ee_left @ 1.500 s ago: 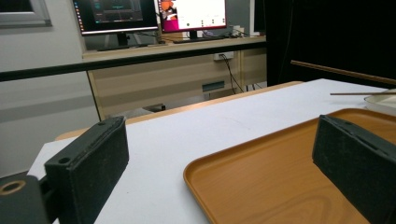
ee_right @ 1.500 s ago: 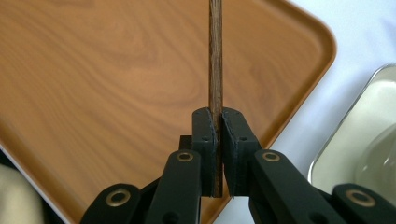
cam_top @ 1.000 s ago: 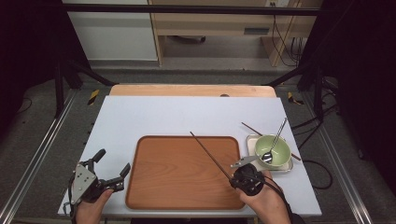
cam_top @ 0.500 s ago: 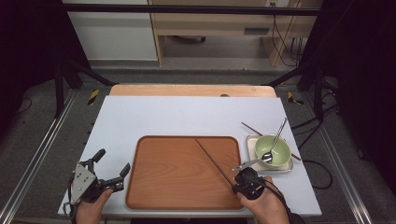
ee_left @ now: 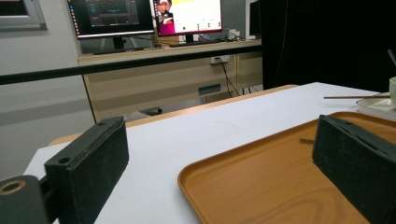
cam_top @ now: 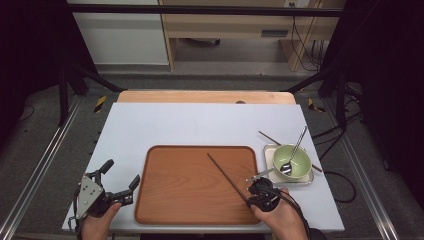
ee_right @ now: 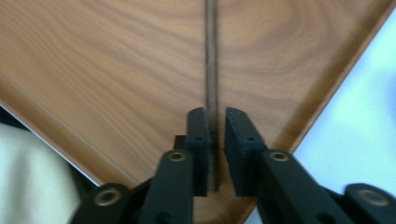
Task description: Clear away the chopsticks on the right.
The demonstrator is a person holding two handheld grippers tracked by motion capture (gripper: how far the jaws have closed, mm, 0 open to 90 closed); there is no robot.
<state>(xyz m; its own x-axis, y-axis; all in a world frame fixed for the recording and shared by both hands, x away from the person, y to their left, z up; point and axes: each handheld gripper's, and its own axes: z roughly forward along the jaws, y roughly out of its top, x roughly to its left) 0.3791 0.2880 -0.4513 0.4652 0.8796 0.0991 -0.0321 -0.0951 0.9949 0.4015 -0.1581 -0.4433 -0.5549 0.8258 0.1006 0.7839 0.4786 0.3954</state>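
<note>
Lying slantwise across the wooden tray (cam_top: 195, 185), a dark chopstick (cam_top: 227, 177) runs from near the tray's middle toward its near right corner, where the right gripper (cam_top: 252, 197) sits over its lower end. In the right gripper view the chopstick (ee_right: 211, 70) passes straight between the two black jaws, which stand narrow on either side of it; a thin gap shows beside the right-hand jaw, and the jaws have just been opening, so the stick lies between them on the tray (ee_right: 116, 60) rather than being squeezed. The person's right hand (cam_top: 280, 217) holds that gripper at the near edge of the pale surface (cam_top: 200, 125).

At the near left corner of the surface, the left gripper (cam_top: 120, 182) rests beside the tray's left rim with its jaws spread wide and nothing between them. The left gripper view looks level across the tray (ee_left: 261, 182), with one black jaw at each side of the frame and the chopstick's tip (ee_left: 307, 140) lying on the wood just beside the right-hand jaw.

To the right of the tray, a green bowl (cam_top: 291, 162) stands in a small metal dish (cam_top: 270, 150), a spoon (cam_top: 295, 150) leaning in the bowl. A second chopstick (cam_top: 270, 138) lies on the surface behind the dish.
</note>
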